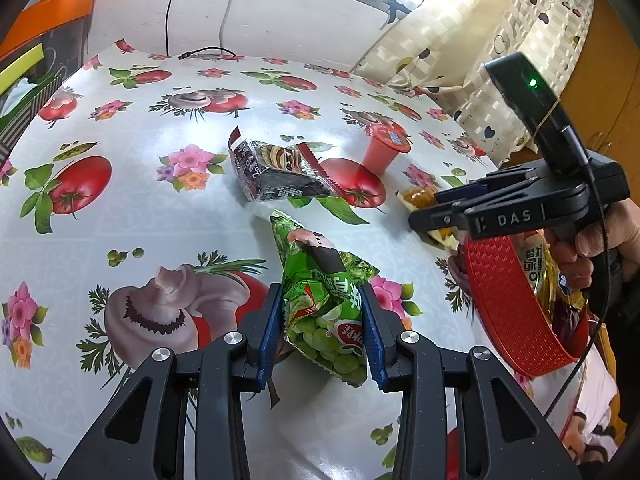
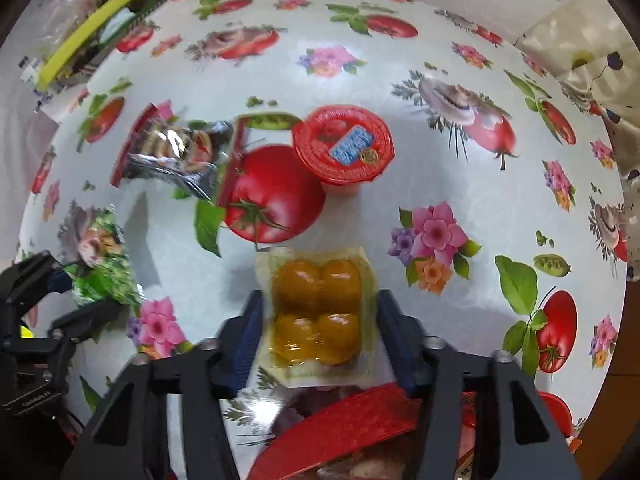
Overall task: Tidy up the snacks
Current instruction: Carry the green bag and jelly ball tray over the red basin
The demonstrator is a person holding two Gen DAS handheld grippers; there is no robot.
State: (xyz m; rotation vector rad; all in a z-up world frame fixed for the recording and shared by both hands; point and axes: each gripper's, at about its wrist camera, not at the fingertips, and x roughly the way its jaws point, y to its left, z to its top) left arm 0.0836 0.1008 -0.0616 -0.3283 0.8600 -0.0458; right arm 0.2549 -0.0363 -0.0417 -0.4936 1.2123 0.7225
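Observation:
My left gripper point(image 1: 320, 292) is shut on a crumpled green snack bag point(image 1: 324, 312), which is pinched between its blue pads and tilts up over the table; the same bag point(image 2: 100, 272) shows at far left in the right wrist view. My right gripper point(image 2: 320, 296) points steeply down with a clear pack of yellow fruit point(image 2: 316, 312) between its fingers, and both pads touch the pack's long edges. Just below it is a red basket point(image 2: 348, 420) holding several snack packs. A red jelly cup point(image 2: 344, 144) and a dark cookie pack point(image 2: 180, 152) lie farther out on the tablecloth.
The flower-and-tomato tablecloth point(image 1: 140, 220) covers a round table. A black cable point(image 1: 204, 54) lies at its far edge. Patterned cloth point(image 1: 460, 40) hangs at the right, and orange and yellow items point(image 1: 24, 60) crowd the left. A hand point(image 1: 580, 248) grips the right tool beside the red basket point(image 1: 508, 300).

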